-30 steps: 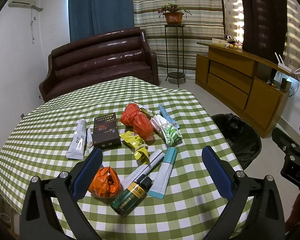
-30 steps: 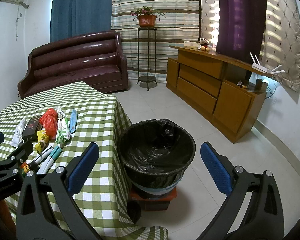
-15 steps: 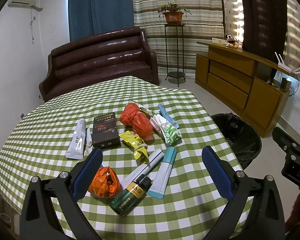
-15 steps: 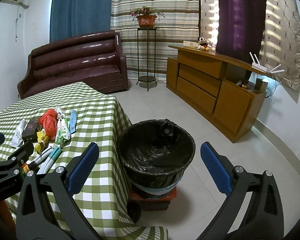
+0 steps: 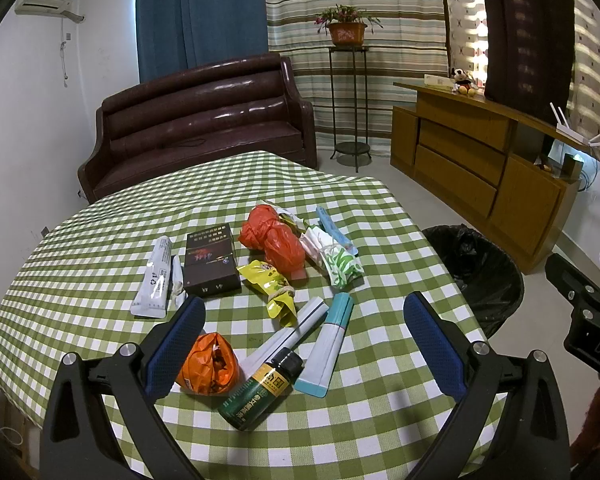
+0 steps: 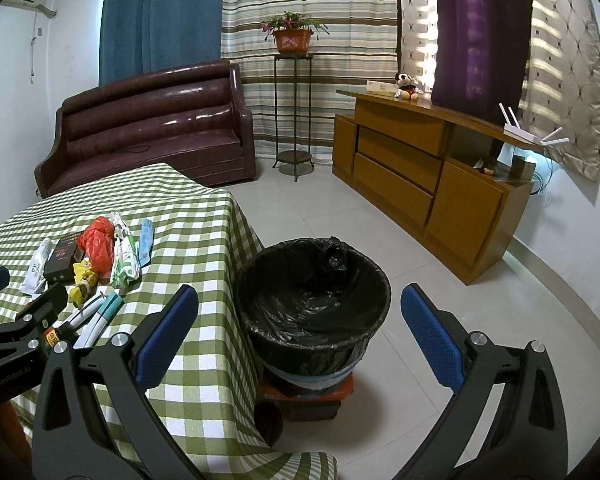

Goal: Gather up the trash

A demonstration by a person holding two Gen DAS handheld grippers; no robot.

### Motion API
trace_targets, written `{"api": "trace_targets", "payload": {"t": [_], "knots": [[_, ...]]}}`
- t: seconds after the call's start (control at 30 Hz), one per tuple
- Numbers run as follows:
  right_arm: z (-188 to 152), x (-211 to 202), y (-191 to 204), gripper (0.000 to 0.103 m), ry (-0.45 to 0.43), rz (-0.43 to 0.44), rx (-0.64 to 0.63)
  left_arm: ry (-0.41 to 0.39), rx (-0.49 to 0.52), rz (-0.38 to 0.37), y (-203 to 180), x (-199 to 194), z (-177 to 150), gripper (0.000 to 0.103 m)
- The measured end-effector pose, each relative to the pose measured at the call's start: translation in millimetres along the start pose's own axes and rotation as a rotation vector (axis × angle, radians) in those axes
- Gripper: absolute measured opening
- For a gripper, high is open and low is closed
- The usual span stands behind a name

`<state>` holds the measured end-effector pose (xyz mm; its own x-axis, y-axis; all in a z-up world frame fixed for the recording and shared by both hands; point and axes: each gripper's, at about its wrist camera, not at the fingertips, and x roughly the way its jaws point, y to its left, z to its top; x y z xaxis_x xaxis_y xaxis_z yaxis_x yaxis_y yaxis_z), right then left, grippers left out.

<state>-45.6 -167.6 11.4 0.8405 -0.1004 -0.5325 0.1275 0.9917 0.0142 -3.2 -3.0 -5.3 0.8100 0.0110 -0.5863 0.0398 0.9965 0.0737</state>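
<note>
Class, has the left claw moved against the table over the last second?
No. The left claw sits unchanged over the green bottle and checked table.

Left wrist view: litter drifts marginally. Green bottle [image 5: 260, 390] and orange wrapper [image 5: 207, 364] sit slightly lower and further left in frame than before. Right wrist view: no visible change.

Brown leather sofa [image 5: 204, 120], potted plant [image 6: 292, 34] on metal stand, wooden sideboard [image 6: 428, 176] — striped curtain [image 5: 356, 12] behind
</note>
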Motion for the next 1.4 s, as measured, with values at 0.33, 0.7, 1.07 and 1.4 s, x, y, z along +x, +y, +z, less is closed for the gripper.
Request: {"api": "trace_targets", "payload": {"t": [0.33,0.7,1.07,1.4], "knots": [[0,0,3,0.099,0.0,-0.001,0.0,0.001,0.0,0.0,0,0,0,0.097],[-3,9,5,0.099,0.024,0.004,-0.014,0.029,0.022,0.013,9,5,-11,0.097],[-8,11,32,0.086,0.075,0.026,-0.045,0.12,-0.062,0.068,72,15,-20,0.07],[-7,19,61,0.083,0.108,0.064,-0.061,0.157,-0.101,0.083,103,26,-22,0.07]]}}
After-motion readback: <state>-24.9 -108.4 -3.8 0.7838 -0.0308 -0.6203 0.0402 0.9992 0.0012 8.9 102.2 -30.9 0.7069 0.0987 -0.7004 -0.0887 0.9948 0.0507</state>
